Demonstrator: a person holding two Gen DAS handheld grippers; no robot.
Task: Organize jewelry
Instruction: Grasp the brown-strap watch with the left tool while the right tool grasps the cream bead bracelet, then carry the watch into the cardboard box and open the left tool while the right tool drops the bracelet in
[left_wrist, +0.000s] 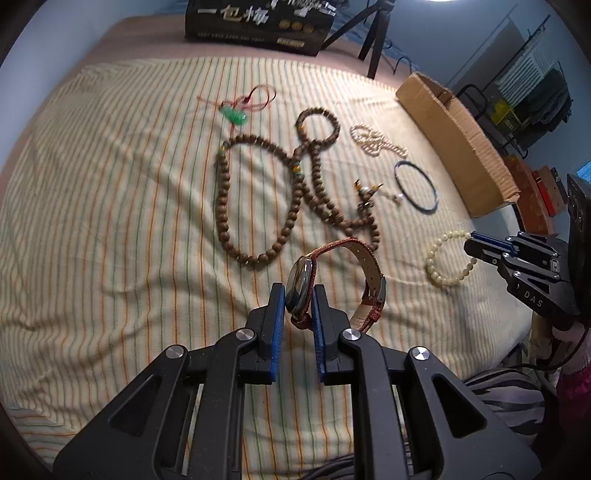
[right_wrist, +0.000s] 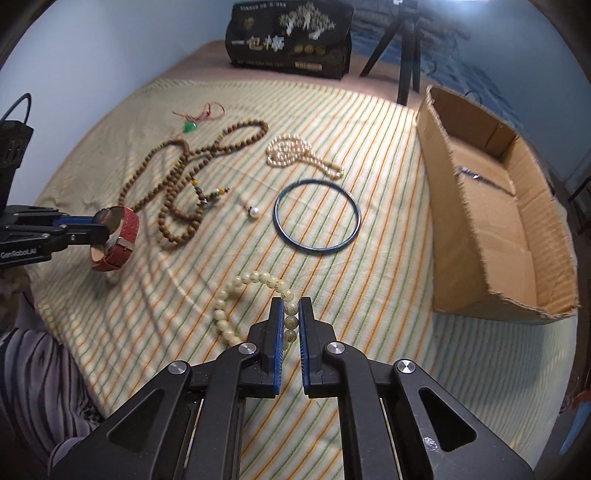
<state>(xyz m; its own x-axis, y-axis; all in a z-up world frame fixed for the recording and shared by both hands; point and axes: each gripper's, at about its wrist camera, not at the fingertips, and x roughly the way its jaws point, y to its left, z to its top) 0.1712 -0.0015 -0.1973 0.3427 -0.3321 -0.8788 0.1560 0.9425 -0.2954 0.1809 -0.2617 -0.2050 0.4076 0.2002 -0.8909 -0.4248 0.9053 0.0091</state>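
Gripping two pieces at once: the left gripper (left_wrist: 299, 301) is clamped on the watch (left_wrist: 301, 291), lifted off the cloth, while the right gripper (right_wrist: 291, 314) pinches the pale bracelet (right_wrist: 255, 291); next, probably carry both rightward to the cardboard box (right_wrist: 491, 236) beyond the right gripper

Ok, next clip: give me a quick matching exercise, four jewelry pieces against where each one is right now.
Things:
1. red-strap watch
2. pale bead bracelet
3. blue bangle
4. green pendant

Places:
A. lying on the striped cloth, near the cardboard box
B. clamped in the left hand-held gripper
C. far side of the cloth, on a red cord
D. between the right hand-held gripper fingers

Pairs: 1-B, 2-D, 3-A, 4-C
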